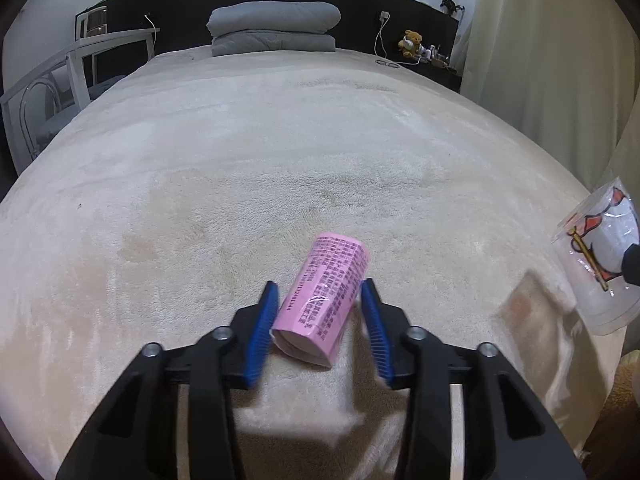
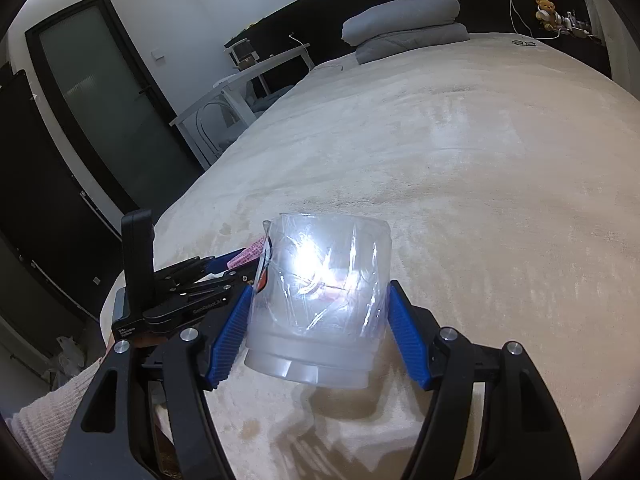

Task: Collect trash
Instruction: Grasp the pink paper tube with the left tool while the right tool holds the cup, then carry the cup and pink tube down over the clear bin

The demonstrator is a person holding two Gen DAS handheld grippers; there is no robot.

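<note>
A pink printed carton (image 1: 322, 300) lies on the cream bed cover (image 1: 240, 168). My left gripper (image 1: 320, 292) is open with its blue pads on either side of the carton; the left pad touches it, the right pad stands slightly off. My right gripper (image 2: 320, 292) is shut on a clear plastic cup (image 2: 320, 300) with a printed wrap, held off the bed. The cup also shows at the right edge of the left wrist view (image 1: 600, 256). The left gripper and the carton's tip (image 2: 256, 250) show behind the cup in the right wrist view.
Grey folded pillows (image 1: 274, 28) lie at the head of the bed against a black headboard. A white table and chair (image 1: 76, 76) stand to the left. A teddy bear (image 1: 412, 42) and cables sit at the right. A beige curtain (image 1: 540, 60) hangs on the right.
</note>
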